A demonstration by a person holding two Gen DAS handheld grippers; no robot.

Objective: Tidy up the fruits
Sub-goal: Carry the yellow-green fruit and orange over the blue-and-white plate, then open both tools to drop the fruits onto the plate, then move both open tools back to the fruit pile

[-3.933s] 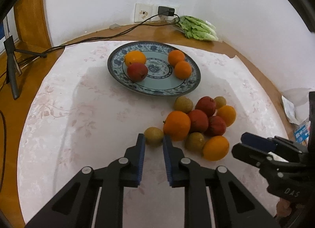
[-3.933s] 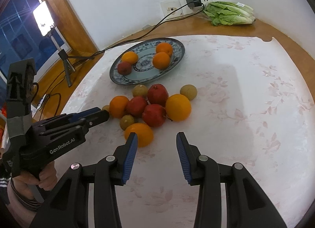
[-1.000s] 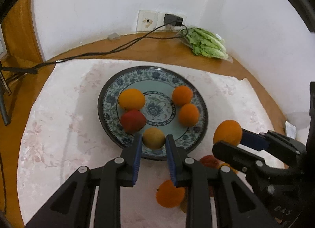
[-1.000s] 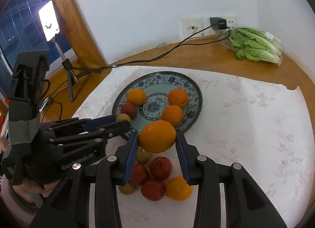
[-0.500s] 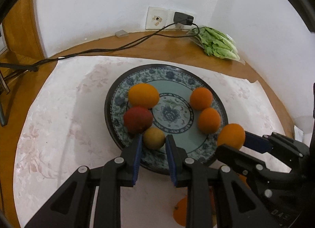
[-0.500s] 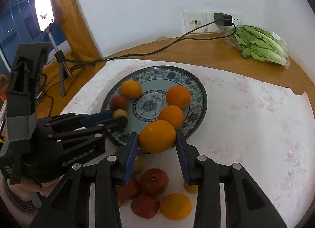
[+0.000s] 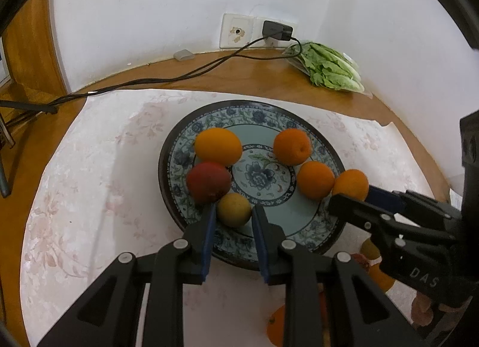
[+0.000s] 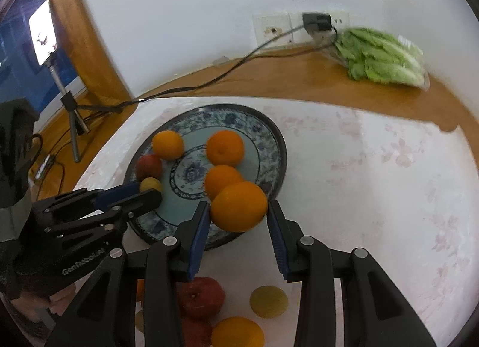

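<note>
Both fruits now hang lower over the plate (image 7: 299,125), each hand-held gripper still clamping one.

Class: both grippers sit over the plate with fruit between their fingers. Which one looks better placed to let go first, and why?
Probably the left gripper: its yellow fruit looks to rest on the plate. The right gripper has its orange at the rim.

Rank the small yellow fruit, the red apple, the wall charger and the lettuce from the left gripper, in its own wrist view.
1. Small yellow fruit, between the left gripper fingers.
2. Red apple, just left.
3. Lettuce, far right.
4. Wall charger, behind it.
</note>
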